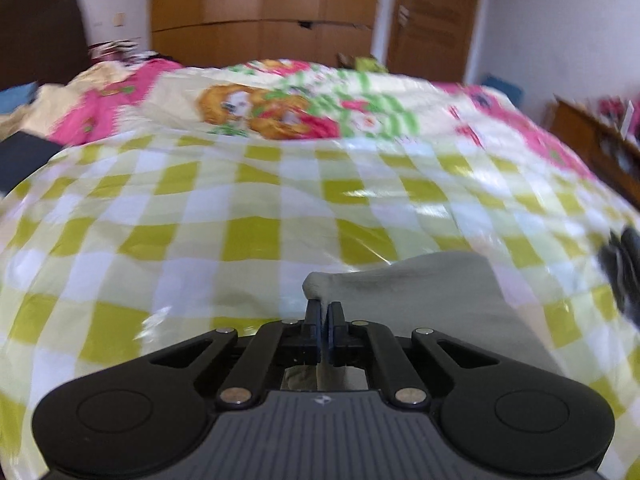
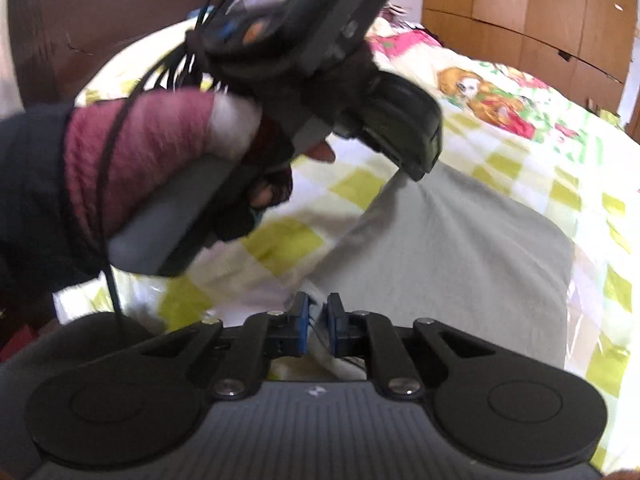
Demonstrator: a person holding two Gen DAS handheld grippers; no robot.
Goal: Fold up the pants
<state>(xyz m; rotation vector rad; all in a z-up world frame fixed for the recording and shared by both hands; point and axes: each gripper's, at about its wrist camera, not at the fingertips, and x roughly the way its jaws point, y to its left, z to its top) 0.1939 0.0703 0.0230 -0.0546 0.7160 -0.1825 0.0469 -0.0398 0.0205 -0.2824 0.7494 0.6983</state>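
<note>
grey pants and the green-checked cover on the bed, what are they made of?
Grey pants: soft matte woven or knit cloth, probably cotton; it creases and drapes where pinched. Green-and-white checked cover: looks like glossy plastic sheeting or coated fabric, given its bright specular glints and crinkles.

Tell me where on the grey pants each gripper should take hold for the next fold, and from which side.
Grip the near edge of the grey pants, coming from the near side, angled down. Only the edge is thin enough for shut jaws. The left gripper already pinches a bunched corner, and the right gripper is shut on cloth along the same edge.
</note>
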